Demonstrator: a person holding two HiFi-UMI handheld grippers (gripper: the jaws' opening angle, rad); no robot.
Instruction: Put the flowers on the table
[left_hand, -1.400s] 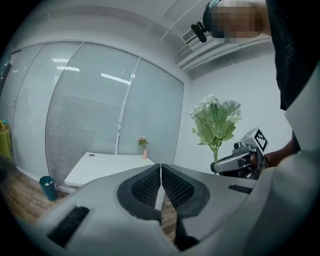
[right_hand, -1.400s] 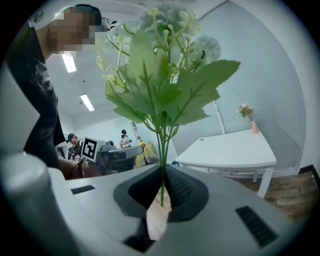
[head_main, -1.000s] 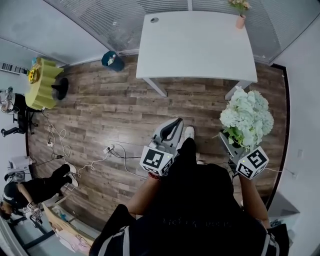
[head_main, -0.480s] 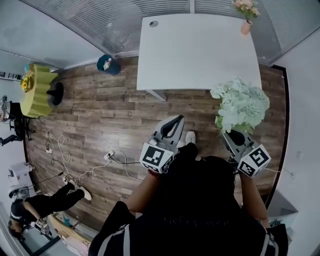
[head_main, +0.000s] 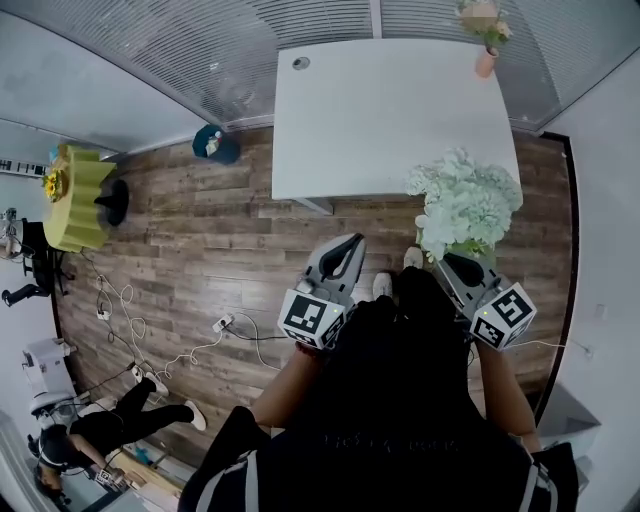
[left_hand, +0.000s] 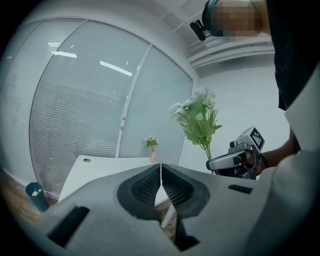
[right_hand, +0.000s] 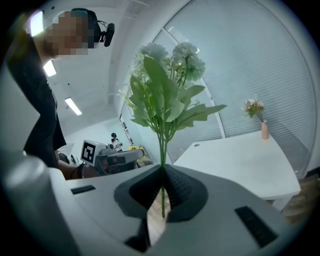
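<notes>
From overhead, the pale blooms of the flowers (head_main: 465, 205) cover their own stems and the tips of the right tool (right_hand: 162, 175), so its grip cannot be read from up there. The posy (head_main: 482, 15) in the small vase (head_main: 485, 62) at the counter's (head_main: 380, 110) far corner is clipped by the top edge. The teal thing (head_main: 214, 145) on the floor (head_main: 200, 230) is too small to name, and the person (head_main: 115, 428) low at the left is too tiny for any detail.

L gripper (left_hand: 160, 167) shut, empty; R gripper (right_hand: 162, 169) clamped; elbows seemingly bent.
</notes>
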